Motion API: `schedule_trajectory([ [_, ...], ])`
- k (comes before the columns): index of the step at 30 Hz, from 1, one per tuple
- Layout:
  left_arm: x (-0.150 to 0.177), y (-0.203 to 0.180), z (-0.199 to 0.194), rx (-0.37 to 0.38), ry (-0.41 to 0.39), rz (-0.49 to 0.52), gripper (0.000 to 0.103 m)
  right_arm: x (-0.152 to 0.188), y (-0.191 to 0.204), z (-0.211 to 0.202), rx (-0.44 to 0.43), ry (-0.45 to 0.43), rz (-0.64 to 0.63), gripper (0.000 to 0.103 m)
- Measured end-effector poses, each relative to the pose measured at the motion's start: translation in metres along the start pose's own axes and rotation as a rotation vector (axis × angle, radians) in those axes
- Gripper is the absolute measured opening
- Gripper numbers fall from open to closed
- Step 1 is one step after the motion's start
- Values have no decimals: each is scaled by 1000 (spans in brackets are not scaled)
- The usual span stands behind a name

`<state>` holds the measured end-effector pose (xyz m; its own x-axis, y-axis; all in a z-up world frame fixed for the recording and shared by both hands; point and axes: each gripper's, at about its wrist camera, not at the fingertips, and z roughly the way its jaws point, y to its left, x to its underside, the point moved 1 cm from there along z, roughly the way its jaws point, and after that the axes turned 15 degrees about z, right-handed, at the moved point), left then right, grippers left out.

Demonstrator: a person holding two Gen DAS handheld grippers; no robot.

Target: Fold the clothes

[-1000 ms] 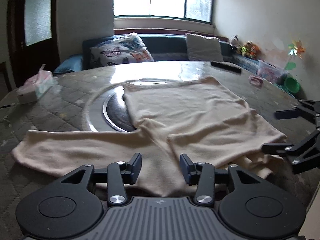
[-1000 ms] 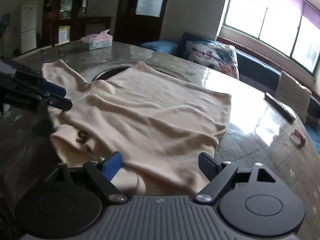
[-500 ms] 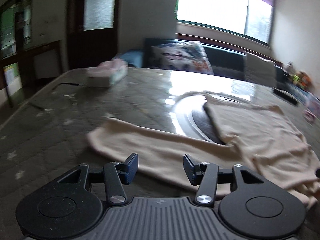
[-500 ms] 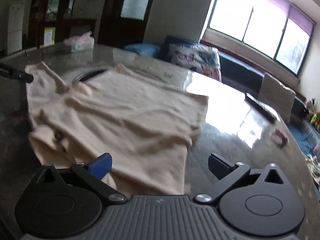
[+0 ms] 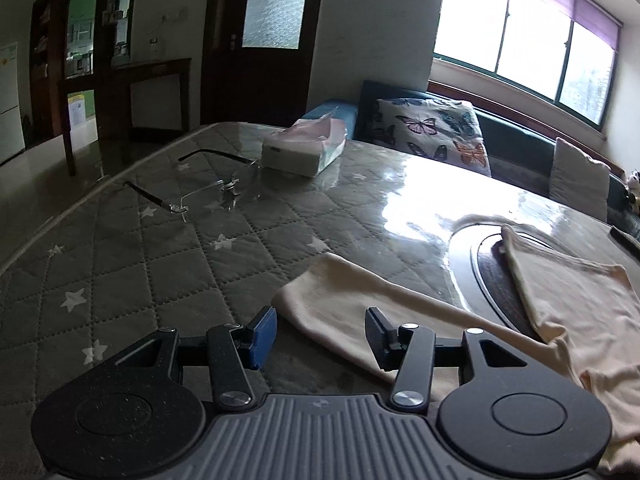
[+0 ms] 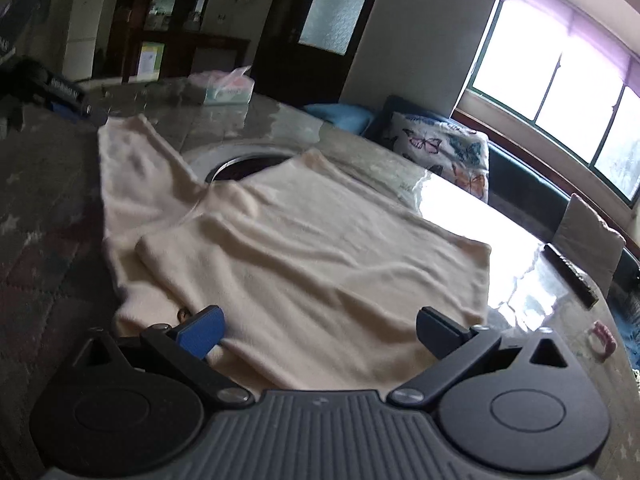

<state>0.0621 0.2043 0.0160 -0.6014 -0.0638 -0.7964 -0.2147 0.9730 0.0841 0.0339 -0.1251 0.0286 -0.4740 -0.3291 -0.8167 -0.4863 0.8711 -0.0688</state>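
Note:
A cream long-sleeved top (image 6: 304, 248) lies spread on the table, its body partly over a round inset. One sleeve (image 5: 352, 304) stretches out to the left. My left gripper (image 5: 320, 334) is open, just before the sleeve's cuff end, which lies between and beyond the fingers. My right gripper (image 6: 320, 330) is wide open above the near edge of the top's body. The left gripper also shows in the right wrist view (image 6: 60, 92), far left beside the sleeve end.
Glasses (image 5: 200, 196) and a tissue box (image 5: 304, 148) lie on the quilted table cover beyond the sleeve. A round metal-rimmed inset (image 5: 484, 264) sits mid-table. A remote (image 6: 572, 276) and a pink hair tie (image 6: 600, 340) lie at the right. A sofa with cushions stands behind.
My left gripper has swung left from the top's middle to the sleeve's cuff end and opened a little wider. My right gripper has shifted slightly and stays open over the body's near edge.

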Motion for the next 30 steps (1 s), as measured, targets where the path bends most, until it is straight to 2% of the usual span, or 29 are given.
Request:
schedule_trajectory([
  [4,0,5,12,-2,26,-40,41,1,3,9,-9,37,-2,103],
  [10,3,10,21,-10,48,-93,29,-3,1,2,-26,16,12,103],
  [11,3,10,22,-16,47,-99,23,-4,0,0,-27,11,15,103],
  [12,3,11,22,-23,48,-102,13,-5,0,-2,-28,6,18,103],
  [15,3,13,23,-18,47,-129,4,-8,-2,-6,-36,0,33,103],
  [18,-4,8,10,-5,1,-134,3,-8,-6,-10,-45,3,56,103],
  [22,-24,-17,-25,63,-103,-61,3,-8,-15,-16,-34,-3,84,103],
  [30,-65,-113,-87,310,-274,138,2,1,-40,-28,-9,-10,155,103],
])
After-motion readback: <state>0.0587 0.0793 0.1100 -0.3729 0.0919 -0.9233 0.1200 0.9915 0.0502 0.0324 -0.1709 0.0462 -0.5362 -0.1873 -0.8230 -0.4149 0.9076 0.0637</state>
